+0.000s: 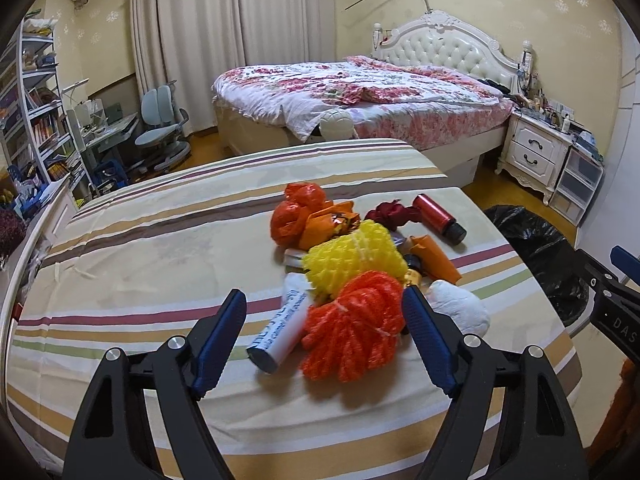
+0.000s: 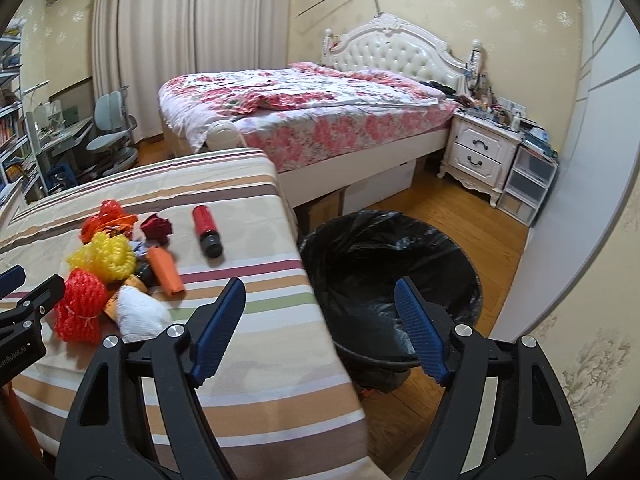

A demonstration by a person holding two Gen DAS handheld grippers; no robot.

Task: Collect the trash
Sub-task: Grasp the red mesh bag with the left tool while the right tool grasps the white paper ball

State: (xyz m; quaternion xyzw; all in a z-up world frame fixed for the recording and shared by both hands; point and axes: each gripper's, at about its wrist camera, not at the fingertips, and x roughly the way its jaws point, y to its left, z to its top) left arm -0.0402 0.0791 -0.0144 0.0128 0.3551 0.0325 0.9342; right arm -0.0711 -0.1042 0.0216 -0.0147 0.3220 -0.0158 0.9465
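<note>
While both tools hung over the striped worktop (image 1: 132, 240), neither gripped anything. The left tool (image 1: 324, 308) stood released, its blue fingers (image 1: 222, 332) spread on either side of an orange foam net (image 1: 352, 332) and a white tube (image 1: 280, 332), with no pad pressing on them. The right tool (image 2: 320, 296) was likewise released, nothing between its fingers; it pointed past the worktop's edge, with the bin below it toward 1 o'clock.

In the left wrist view the trash lay in a heap at the middle of the worktop. At 12 o'clock from the orange net sat a yellow foam net (image 1: 354, 256), touching it. Beyond that, at 11 o'clock, lay a crumpled orange bag (image 1: 296, 212). A white wad (image 1: 460, 304) rested just beside the orange net at 2 o'clock. A red bottle (image 1: 438, 218) with a black cap lay on its side at the far right of the heap, near a dark red crumple (image 1: 386, 212), and an orange wrapper (image 1: 436, 258) lay between the bottle and the white wad.

A bin lined with a black bag (image 2: 360, 248) stood on the wooden floor (image 2: 460, 216), just beside the worktop's right edge. Behind it was a bed (image 2: 320, 120).
</note>
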